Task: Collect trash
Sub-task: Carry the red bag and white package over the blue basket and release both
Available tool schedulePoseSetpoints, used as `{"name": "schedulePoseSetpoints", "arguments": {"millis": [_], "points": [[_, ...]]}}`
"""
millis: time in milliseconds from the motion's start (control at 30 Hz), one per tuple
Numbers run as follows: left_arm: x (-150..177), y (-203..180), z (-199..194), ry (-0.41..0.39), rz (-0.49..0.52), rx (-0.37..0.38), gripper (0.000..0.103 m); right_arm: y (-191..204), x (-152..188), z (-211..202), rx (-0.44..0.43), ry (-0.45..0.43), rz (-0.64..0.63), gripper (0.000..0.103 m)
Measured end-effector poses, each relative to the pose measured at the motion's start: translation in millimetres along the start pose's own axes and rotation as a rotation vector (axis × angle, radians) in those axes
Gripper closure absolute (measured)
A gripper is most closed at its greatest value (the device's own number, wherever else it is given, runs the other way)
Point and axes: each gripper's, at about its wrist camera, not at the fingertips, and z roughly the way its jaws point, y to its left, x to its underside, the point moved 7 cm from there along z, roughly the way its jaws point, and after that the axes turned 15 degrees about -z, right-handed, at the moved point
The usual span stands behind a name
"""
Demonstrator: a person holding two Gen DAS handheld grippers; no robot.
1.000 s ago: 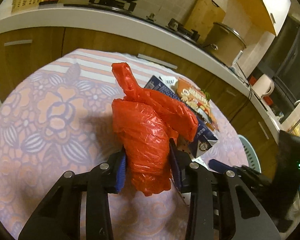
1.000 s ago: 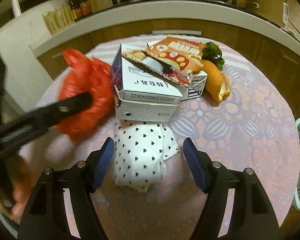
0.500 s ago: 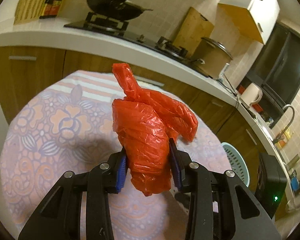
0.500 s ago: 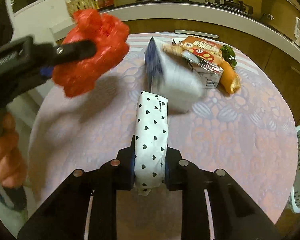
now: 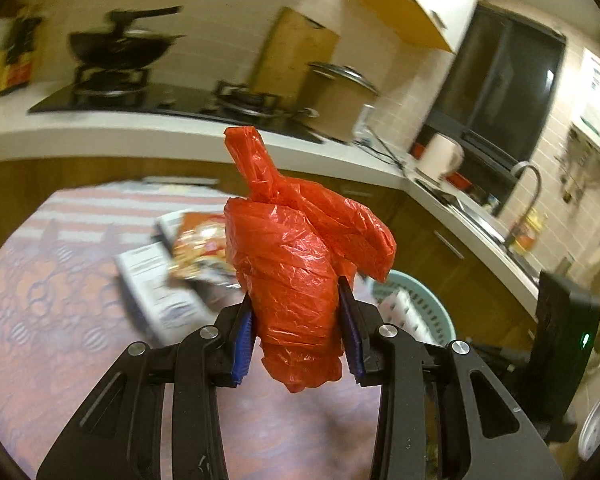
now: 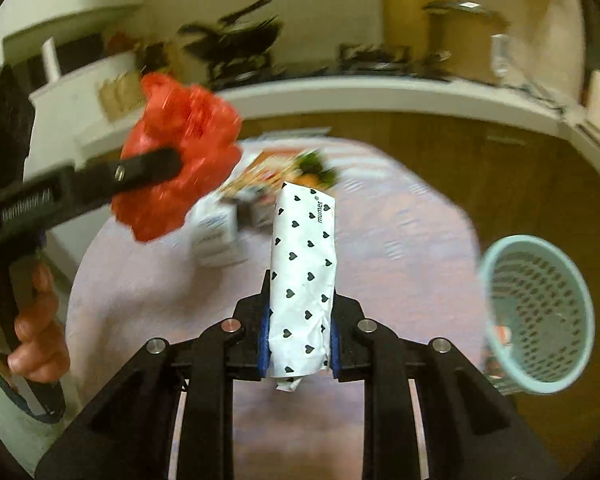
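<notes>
While the left gripper (image 5: pixel 298 340) pinches the crumpled red plastic bag (image 5: pixel 296 272) and the right gripper (image 6: pixel 298 340) clamps the heart-print tissue pack (image 6: pixel 302 276), either slick wrapper could slip free short of the pale green basket (image 6: pixel 540 316).

A crumpled red plastic bag (image 5: pixel 296 276) sits pinched between blue-padded fingers (image 5: pixel 243 340), raised off the bench, its twisted knot pointing up. A white packet with black hearts (image 6: pixel 303 280) stands lengthwise in the other pair of fingers (image 6: pixel 265 336), also lifted. Torn cartons and wrappers (image 6: pixel 236 216) lie heaped on the flowered bench (image 6: pixel 400 248). A pale blue mesh basket (image 6: pixel 540 312) waits beside it, low down.
</notes>
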Motion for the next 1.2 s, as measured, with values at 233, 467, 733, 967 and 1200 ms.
{"name": "schedulePoseSetpoints", "arguments": {"millis": [233,467,733,967,1200], "points": [[16,-73,45,0.077,0.101,0.069,0.068,-83,12,-35,0.161,-0.030,0.090,0.084],[45,-142,106,0.177,0.185,0.132,0.068,-159,42,-51,0.291,0.006,0.173,0.084],[86,-177,191,0.327,0.215,0.155,0.068,-231,106,-24,0.335,0.122,0.300,0.084],[118,-180,260,0.449,0.205,0.126,0.067,-262,145,10,0.309,0.200,0.405,0.082],[136,-173,296,0.508,0.209,0.089,0.061,-283,163,37,0.291,0.251,0.451,0.081]]}}
